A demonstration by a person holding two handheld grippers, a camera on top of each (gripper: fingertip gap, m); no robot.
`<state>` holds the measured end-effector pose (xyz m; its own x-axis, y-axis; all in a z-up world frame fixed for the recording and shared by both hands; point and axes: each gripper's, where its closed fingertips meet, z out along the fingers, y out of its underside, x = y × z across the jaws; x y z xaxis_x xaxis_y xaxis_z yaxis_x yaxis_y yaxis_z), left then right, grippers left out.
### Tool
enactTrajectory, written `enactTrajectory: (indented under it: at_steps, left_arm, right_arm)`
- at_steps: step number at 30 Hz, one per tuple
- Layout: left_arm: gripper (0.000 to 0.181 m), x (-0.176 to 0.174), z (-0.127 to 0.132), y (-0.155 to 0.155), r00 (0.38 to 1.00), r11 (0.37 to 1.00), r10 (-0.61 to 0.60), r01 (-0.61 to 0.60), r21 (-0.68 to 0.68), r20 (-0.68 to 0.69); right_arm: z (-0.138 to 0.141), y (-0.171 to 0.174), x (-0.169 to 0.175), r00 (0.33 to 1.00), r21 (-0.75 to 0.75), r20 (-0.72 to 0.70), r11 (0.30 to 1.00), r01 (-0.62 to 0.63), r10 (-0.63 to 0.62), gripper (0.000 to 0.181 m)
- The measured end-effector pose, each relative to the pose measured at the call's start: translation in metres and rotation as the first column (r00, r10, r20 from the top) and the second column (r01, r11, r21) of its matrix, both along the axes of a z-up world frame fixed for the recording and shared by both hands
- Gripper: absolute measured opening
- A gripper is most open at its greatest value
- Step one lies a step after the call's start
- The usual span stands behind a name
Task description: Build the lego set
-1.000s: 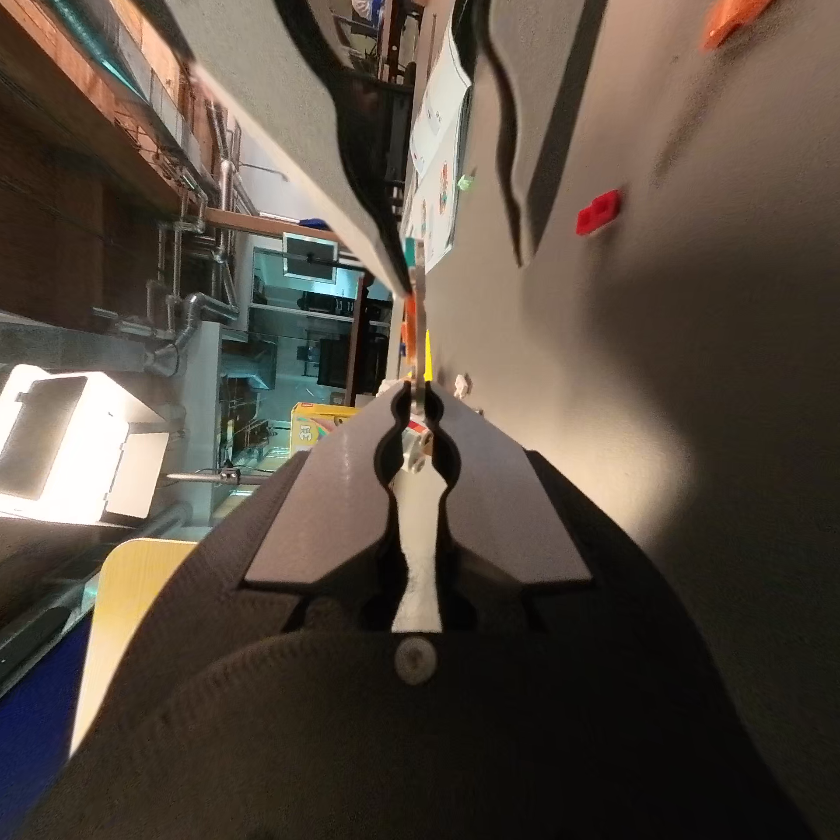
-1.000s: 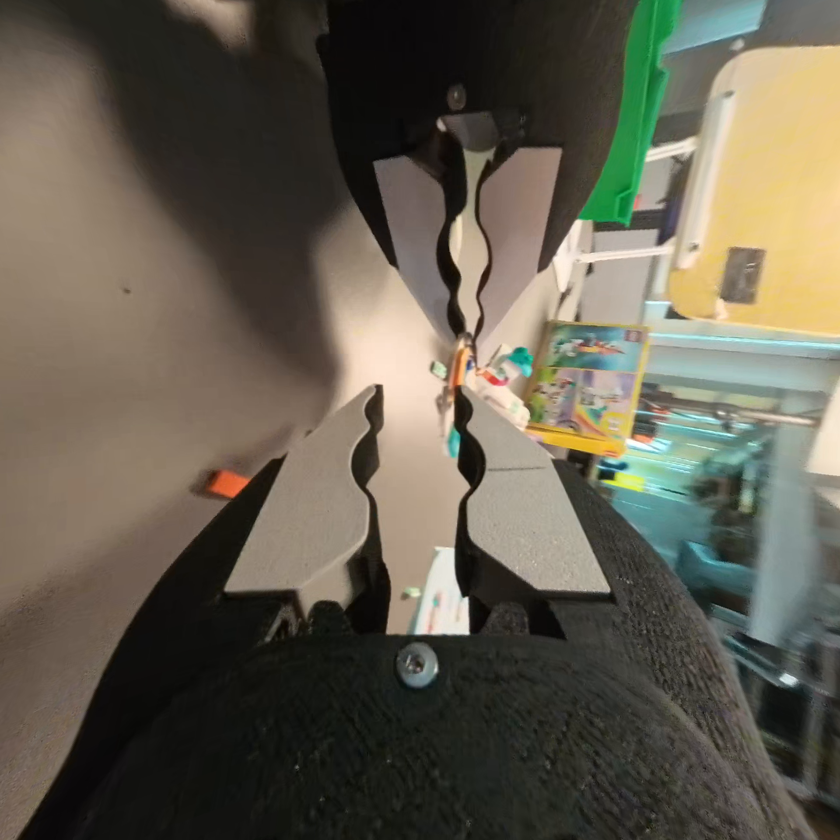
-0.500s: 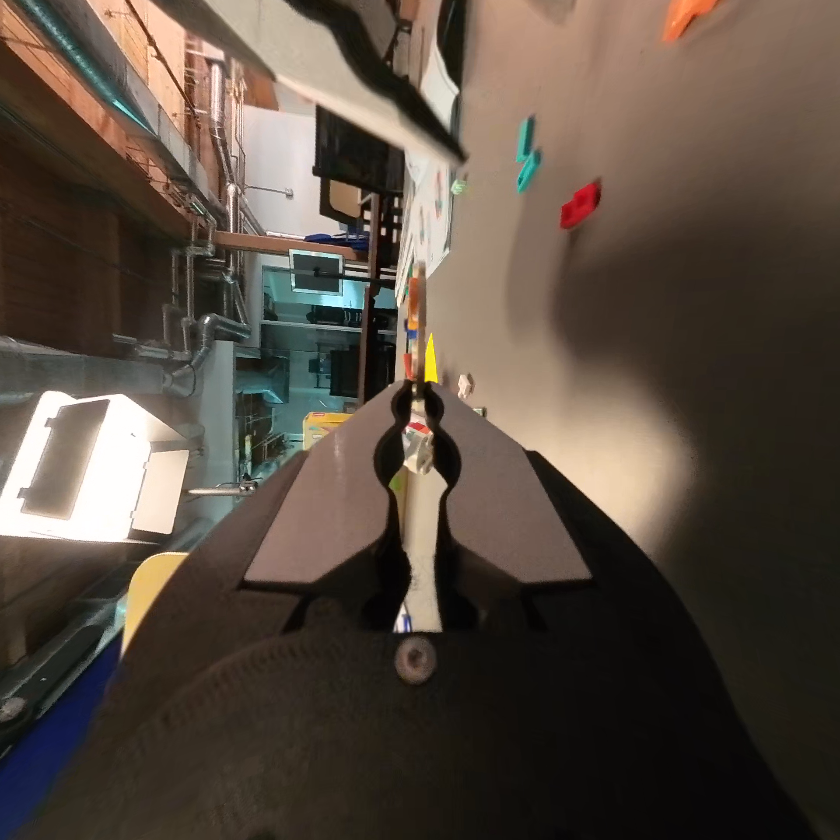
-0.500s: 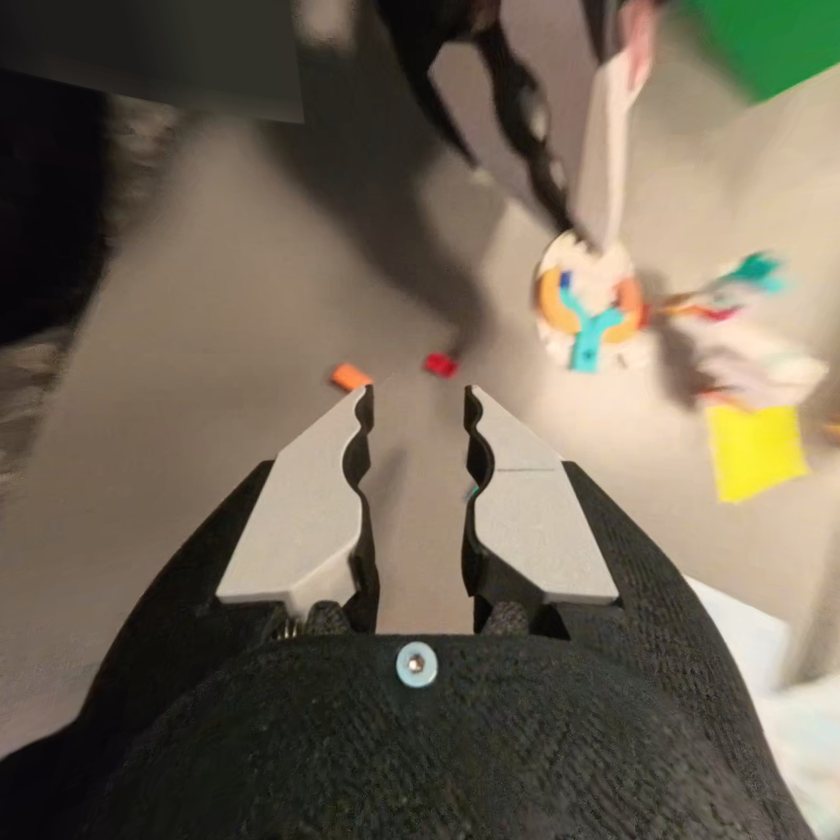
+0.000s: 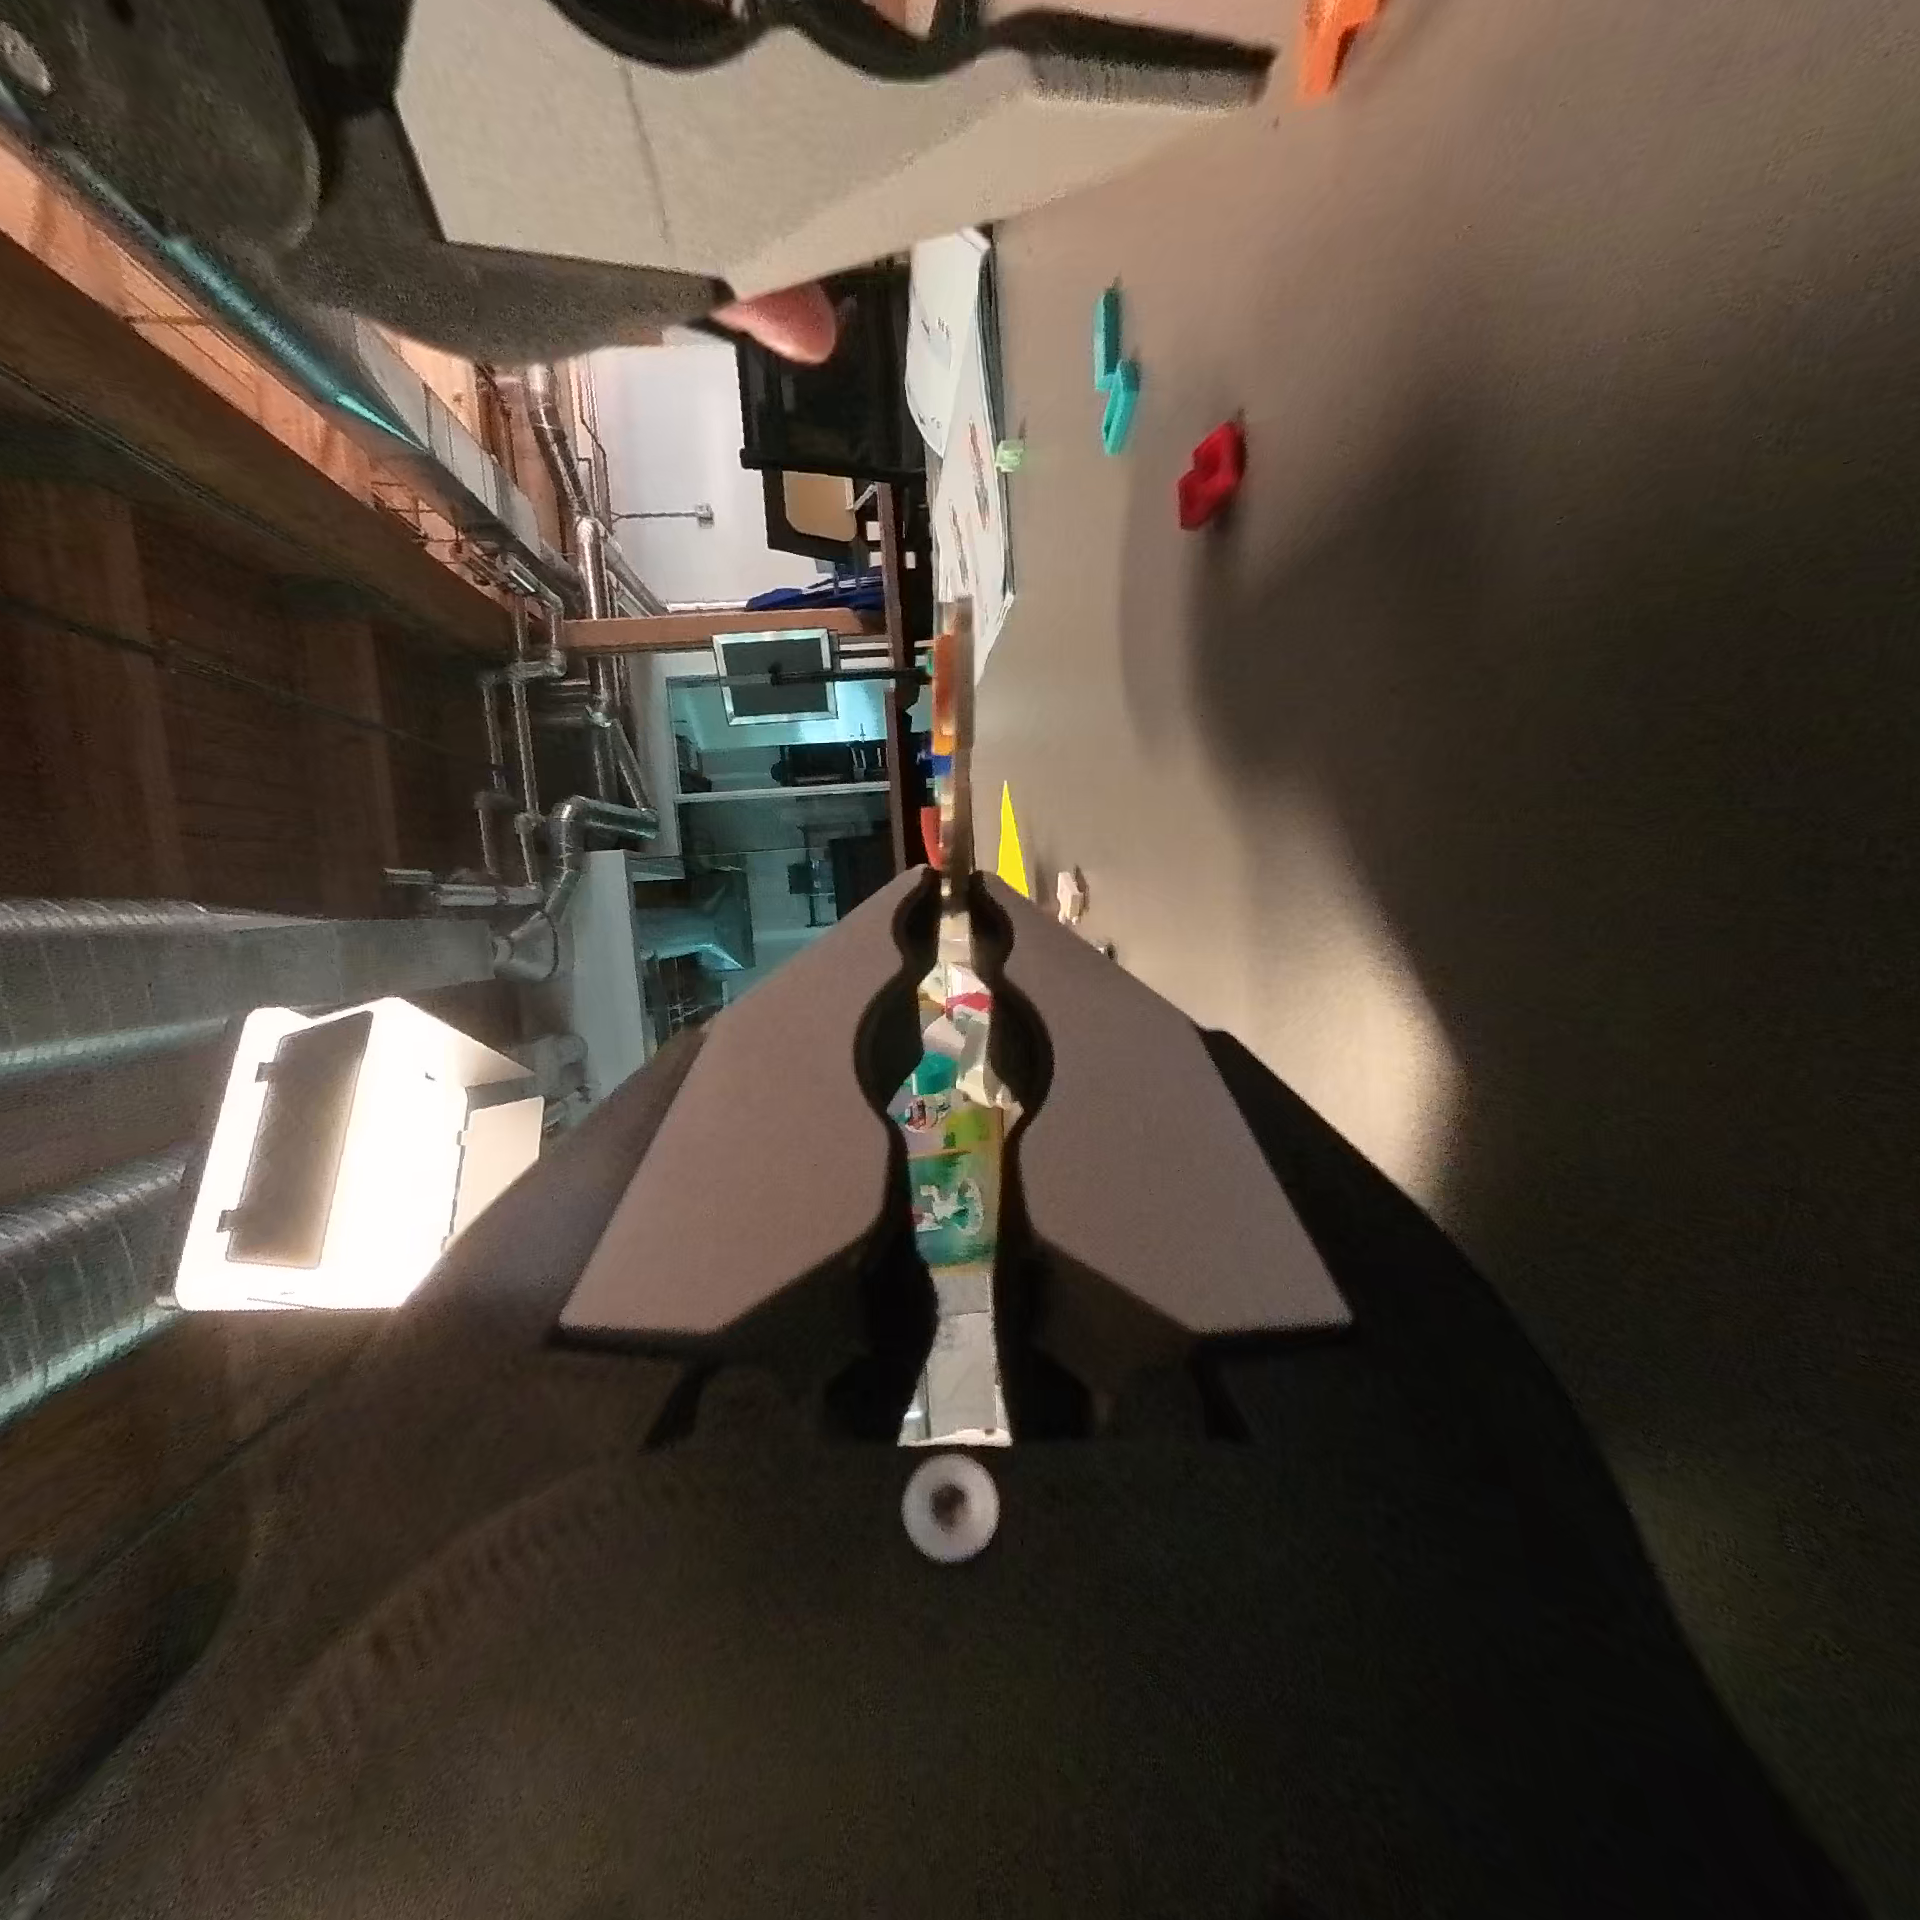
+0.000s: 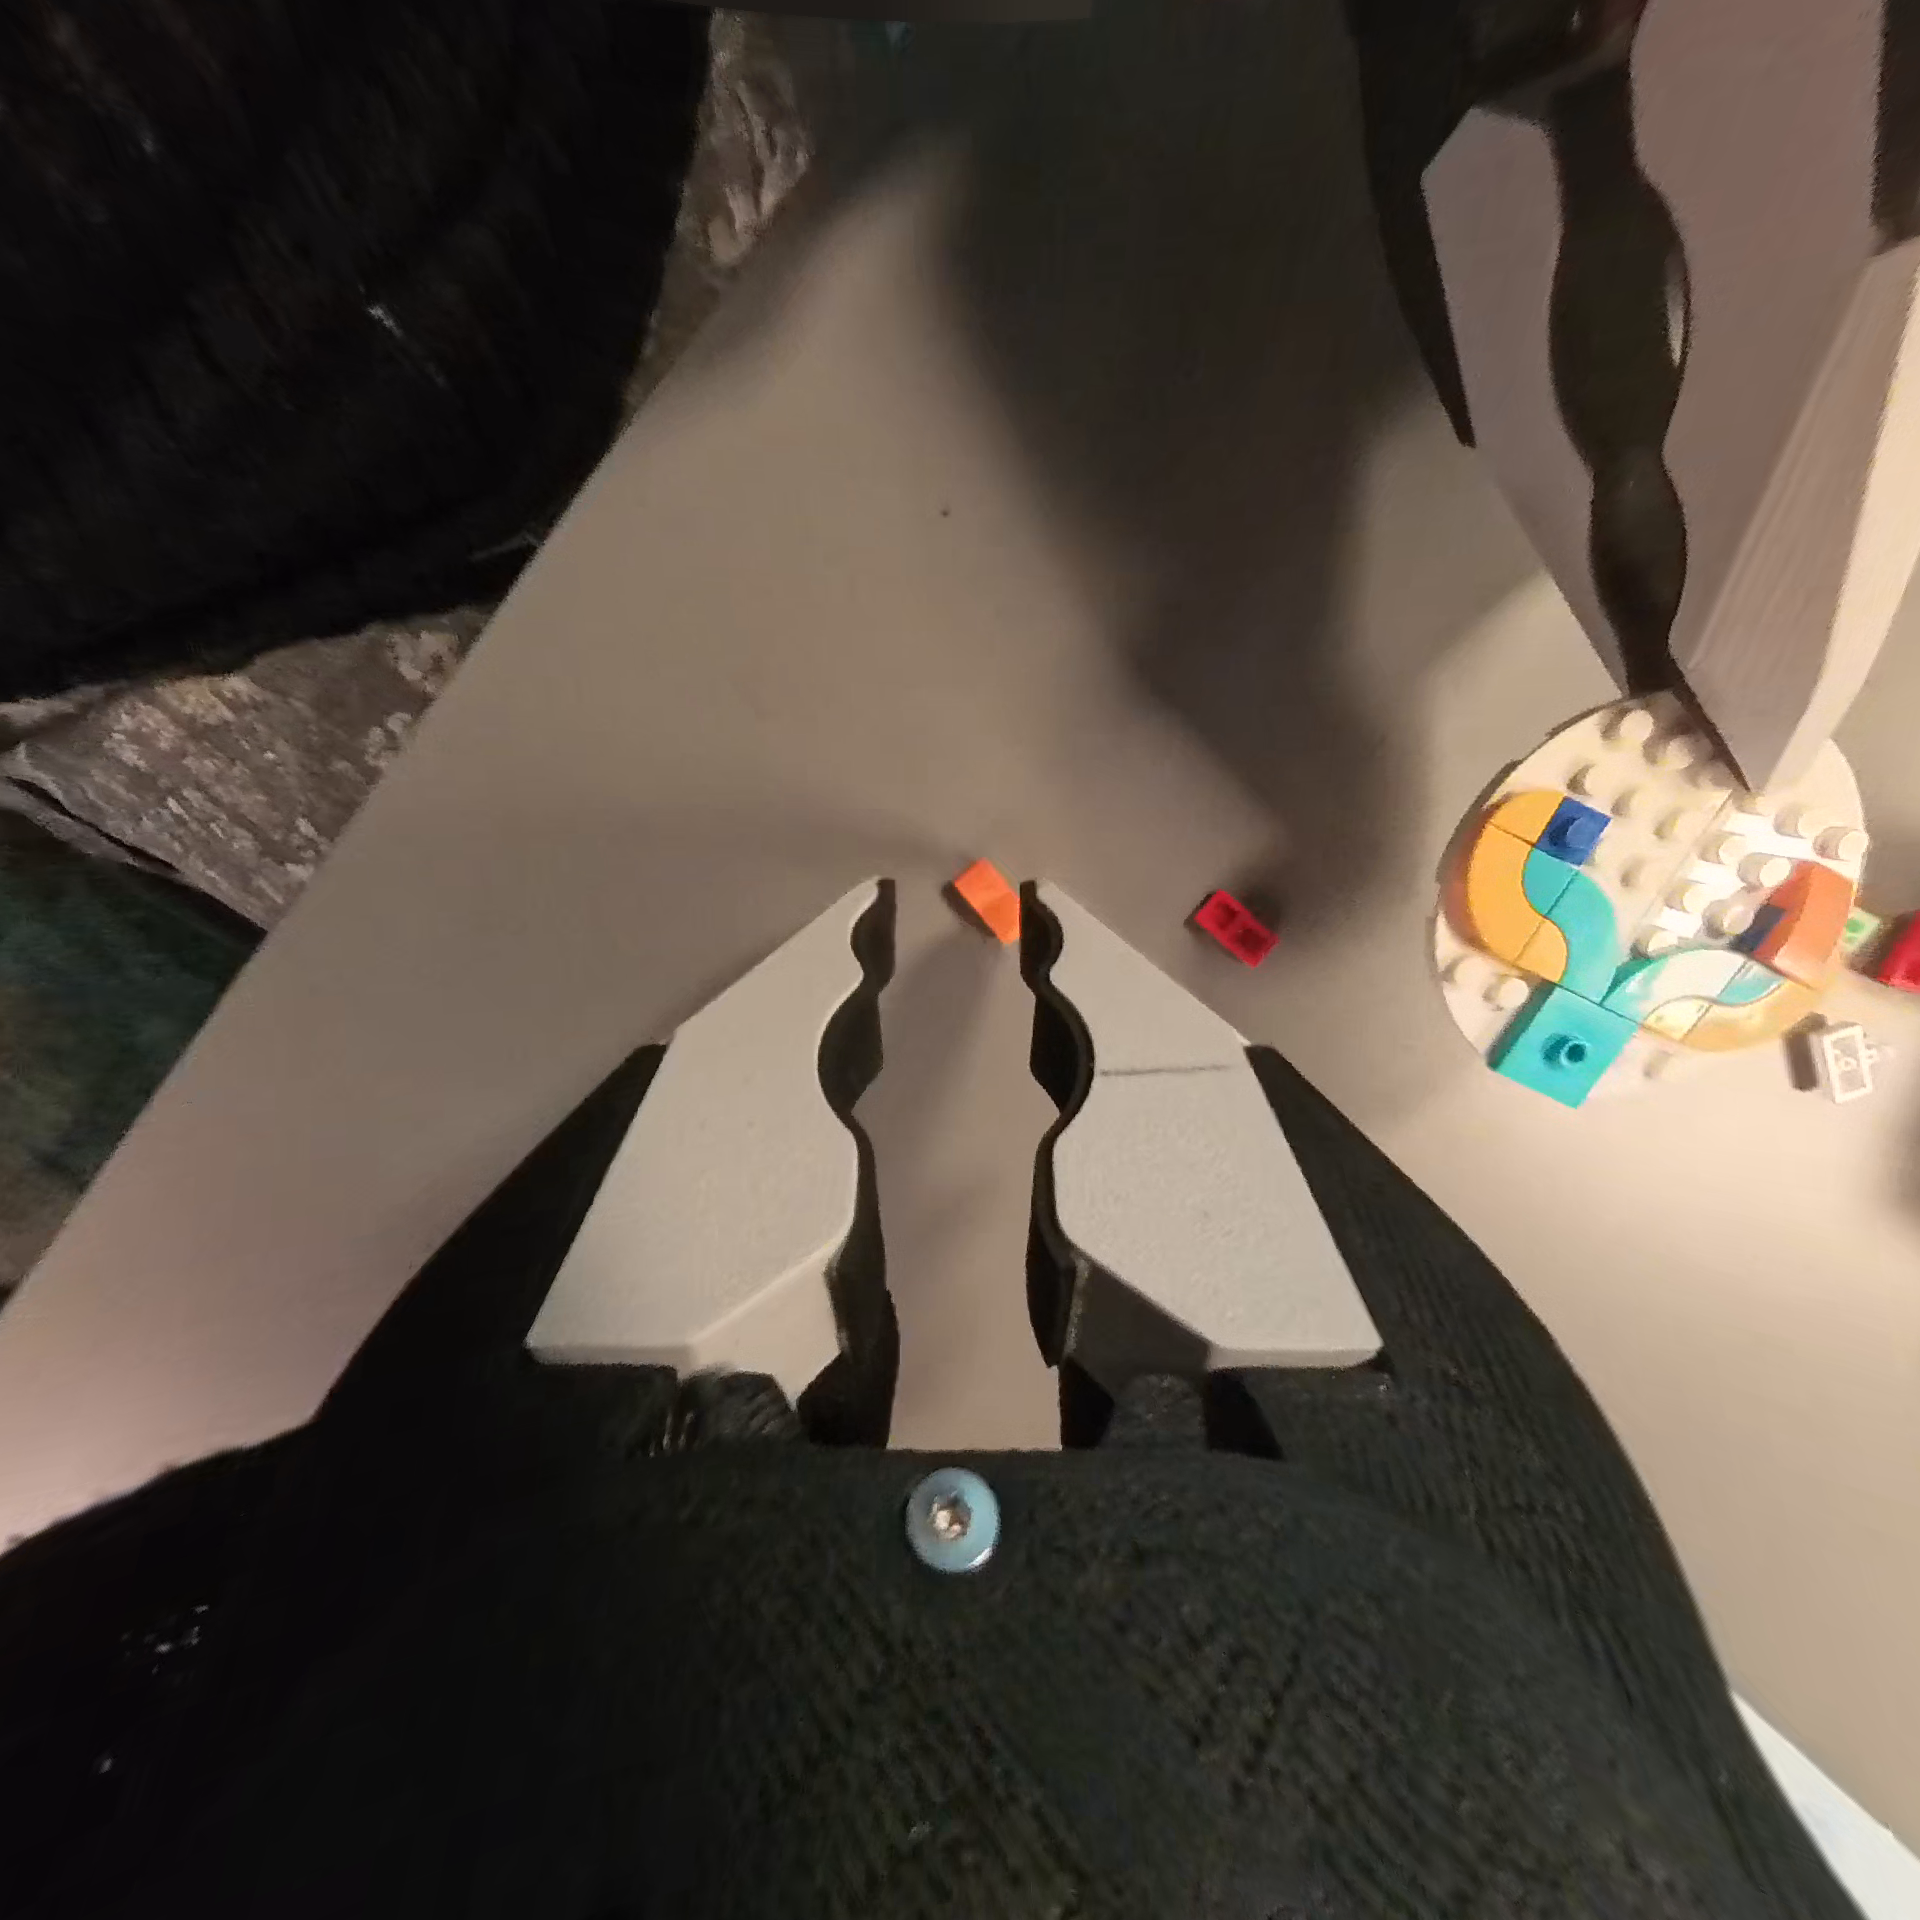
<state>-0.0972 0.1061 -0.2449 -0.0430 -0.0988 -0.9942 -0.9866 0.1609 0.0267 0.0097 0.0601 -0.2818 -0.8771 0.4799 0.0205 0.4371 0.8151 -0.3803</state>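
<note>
**Right gripper swings down over the loose bricks while the left keeps its grip on the round plate**

While the left gripper (image 5: 954,883) stays clenched on the rim of the round white plate (image 6: 1662,800), holding it edge-on in its own view just as it did a second ago, the right gripper (image 6: 951,894) has moved a good deal. A second ago it faced the left gripper tip to tip, right at the plate; half a second ago it was turning away in a blur; now it looks steeply down at the grey table (image 6: 831,623), its fingers (image 6: 748,1122) released and parted with nothing between them.

From the right wrist view, the plate sits to the right, well apart from the right gripper, pinched at its far rim. It carries orange, teal, blue and white curved pieces, and a teal square brick (image 6: 1556,1055) juts over its near edge.

An orange brick (image 6: 987,899) now lies on the table just beyond the gap of the right fingertips, slightly toward the right one. A red brick (image 6: 1234,927) lies a little to its right, between it and the plate. Two teal pieces (image 5: 1117,374) lie farther off in the left wrist view, beside an instruction sheet (image 5: 961,416).
</note>
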Motion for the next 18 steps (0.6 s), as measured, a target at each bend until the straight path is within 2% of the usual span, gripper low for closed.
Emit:
enactTrajectory:
  at_steps: [5, 8, 10, 13, 18]
  left_arm:
    - [0.004, 0.000, -0.001, 0.000, 1.000, 1.000, 0.002, -0.003, -0.001, -0.007]
    - [0.004, -0.001, -0.002, 0.001, 1.000, 1.000, 0.007, -0.007, -0.009, -0.004]
    - [0.004, -0.001, -0.003, 0.001, 1.000, 1.000, 0.010, -0.010, -0.013, -0.004]
    - [0.004, 0.000, -0.004, 0.002, 1.000, 1.000, 0.009, -0.009, -0.018, -0.002]
    - [0.004, -0.001, -0.005, 0.002, 1.000, 1.000, 0.015, -0.015, -0.026, -0.005]
  right_arm:
    - [-0.001, 0.004, -0.002, 1.000, 0.017, 0.011, 0.999, 0.028, -0.028, 0.021]
    - [0.005, 0.012, -0.002, 0.989, 0.037, 0.018, 0.989, 0.145, -0.146, 0.022]
    - [0.008, 0.007, 0.008, 0.967, -0.003, 0.093, 0.971, 0.240, -0.238, 0.018]
    - [0.003, 0.002, 0.014, 0.925, -0.037, 0.138, 0.932, 0.361, -0.353, 0.023]
    - [-0.006, -0.001, 0.011, 0.898, -0.050, 0.118, 0.901, 0.431, -0.423, 0.025]
